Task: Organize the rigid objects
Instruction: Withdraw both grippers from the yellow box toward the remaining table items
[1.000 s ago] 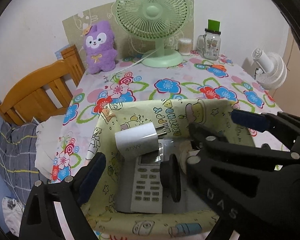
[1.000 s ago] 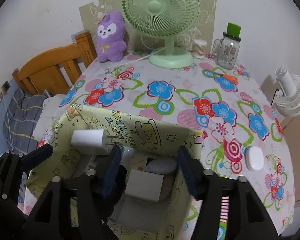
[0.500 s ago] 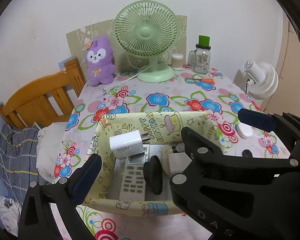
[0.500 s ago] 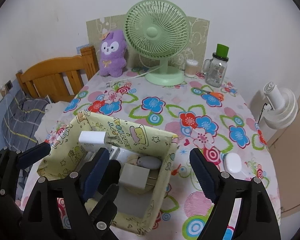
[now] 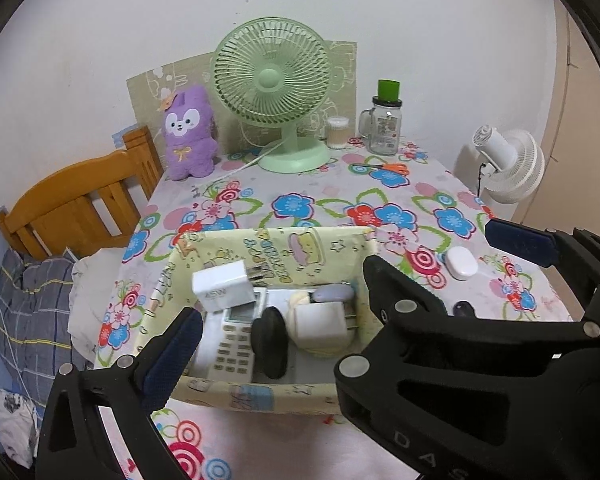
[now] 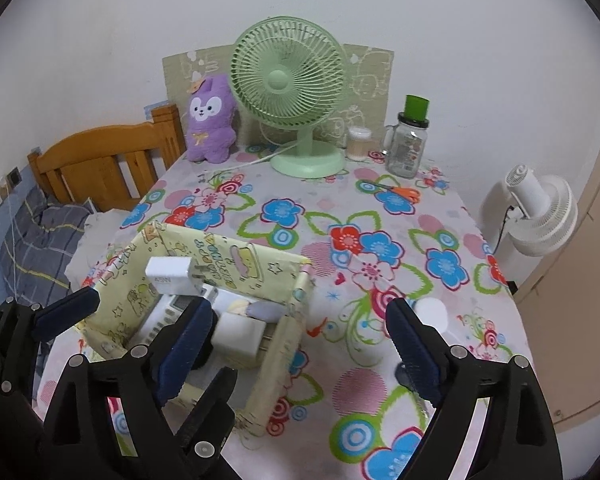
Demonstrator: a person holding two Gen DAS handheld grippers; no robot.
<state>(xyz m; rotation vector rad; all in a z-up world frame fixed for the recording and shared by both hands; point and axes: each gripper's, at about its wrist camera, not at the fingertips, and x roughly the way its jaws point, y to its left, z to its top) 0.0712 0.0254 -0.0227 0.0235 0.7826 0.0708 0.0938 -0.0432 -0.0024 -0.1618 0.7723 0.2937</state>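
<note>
Two claws hang over a worktop (image 5: 340, 200) draped in a glossy floral cloth, both with jaws apart and nothing between the dark blue pads. The left claw (image 5: 340, 284) stands at its widest; the right claw (image 6: 300, 344) has just been opening, its jaws empty.

Near the worktop's front left corner sits a yellow box (image 5: 236, 248) wrapped in cartoon-printed paper, its walls straight and open-topped. Inside lie hard plastic pieces: a white charger block (image 5: 224, 286) with metal prongs propped on the far-left wall, a grey remote control (image 5: 236, 340) with rows of buttons, a black oval disc (image 5: 270, 342) standing on edge, a second white plug cube (image 5: 320, 322) and a smooth lilac pebble-shaped piece (image 5: 334, 293).

Against the earlier frames, both claws have drawn back and risen, so the box looks smaller and its whole front wall is now visible; the contents have not shifted.

The left view alone shows a white rounded case (image 5: 462, 263) lying clear on the cloth toward the right edge, with a small black item (image 5: 464, 309) beside it; in the right view the case (image 6: 430, 312) is half hidden behind a finger. The right view alone shows the box's right outer wall (image 6: 284, 344). At the back edge stand a ribbed green fan (image 6: 288, 80), a fuzzy purple plush (image 6: 210, 120) and a glass jar (image 6: 406, 148).
</note>
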